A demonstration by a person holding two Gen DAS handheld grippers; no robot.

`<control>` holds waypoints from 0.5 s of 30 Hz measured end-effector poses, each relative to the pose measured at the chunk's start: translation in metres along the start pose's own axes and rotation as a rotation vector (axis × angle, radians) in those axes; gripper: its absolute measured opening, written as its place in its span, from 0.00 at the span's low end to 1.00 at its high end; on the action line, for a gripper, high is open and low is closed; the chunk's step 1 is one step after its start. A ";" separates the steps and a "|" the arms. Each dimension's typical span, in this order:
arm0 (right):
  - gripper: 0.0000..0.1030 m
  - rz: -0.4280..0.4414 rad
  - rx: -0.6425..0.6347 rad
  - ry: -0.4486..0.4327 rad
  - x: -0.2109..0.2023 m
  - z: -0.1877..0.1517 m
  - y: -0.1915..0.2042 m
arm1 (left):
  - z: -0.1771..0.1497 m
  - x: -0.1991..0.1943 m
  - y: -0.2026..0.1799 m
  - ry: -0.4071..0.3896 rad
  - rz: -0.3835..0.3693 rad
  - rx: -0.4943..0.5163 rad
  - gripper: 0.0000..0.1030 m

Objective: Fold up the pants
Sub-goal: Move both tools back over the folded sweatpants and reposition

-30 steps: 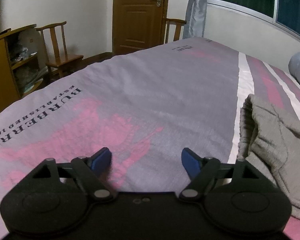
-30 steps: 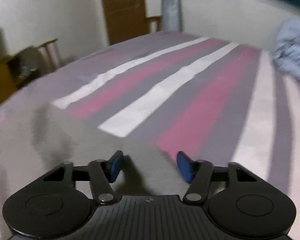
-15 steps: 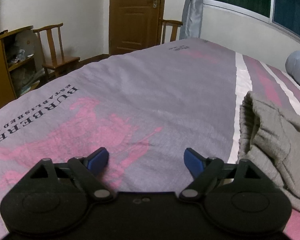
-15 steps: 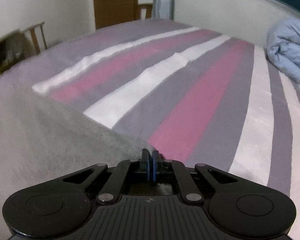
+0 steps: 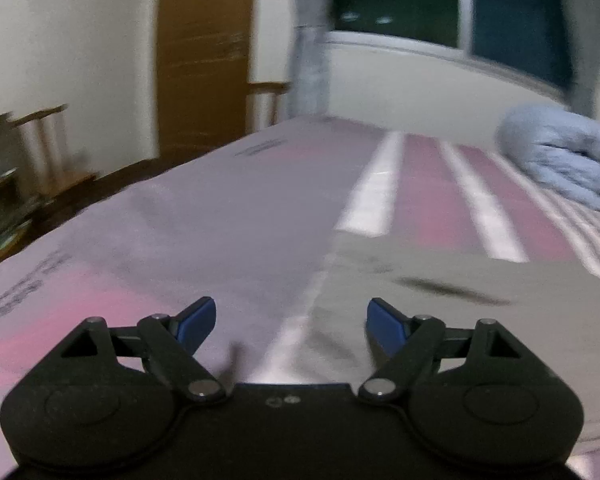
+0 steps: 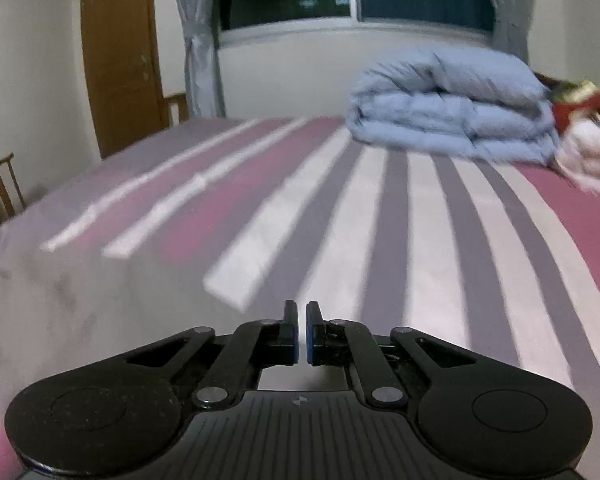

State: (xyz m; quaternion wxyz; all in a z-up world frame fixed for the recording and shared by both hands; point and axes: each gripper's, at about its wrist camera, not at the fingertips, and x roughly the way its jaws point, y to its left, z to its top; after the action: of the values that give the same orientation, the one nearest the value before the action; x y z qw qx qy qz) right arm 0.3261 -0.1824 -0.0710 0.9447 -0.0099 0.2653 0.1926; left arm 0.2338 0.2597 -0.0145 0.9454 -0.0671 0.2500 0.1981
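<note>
Left wrist view: at 9 o'clock a shelf (image 5: 0, 200) holds some stuff, too blurry to name. I see no box or basket. The left claw (image 5: 290, 320) is wide open with nothing in it, above the bed (image 5: 228, 220). The grey pants (image 5: 480, 320) lie flat from 6 o'clock out to 3 o'clock, and their left edge runs under the claw. A blue blanket (image 5: 560, 168) sits at 2 o'clock.

In the right wrist view, the pants show at 9 o'clock. The right claw (image 6: 300, 332) is shut tight. I cannot tell if it pinches cloth.

I think the step is pulling the pants smooth. To do it well, bring the left claw down on that near edge, grab all layers, and pull gently so nothing bunches up.
</note>
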 end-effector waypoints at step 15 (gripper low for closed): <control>0.04 -0.173 0.114 0.058 -0.036 -0.043 -0.094 | -0.008 0.020 -0.049 0.057 0.020 0.068 0.71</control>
State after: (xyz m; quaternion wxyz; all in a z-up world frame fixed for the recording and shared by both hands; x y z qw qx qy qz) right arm 0.3110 -0.2877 -0.0979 0.9487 0.0157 0.3011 0.0946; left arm 0.2660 0.2203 -0.0296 0.9376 -0.0379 0.2840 0.1970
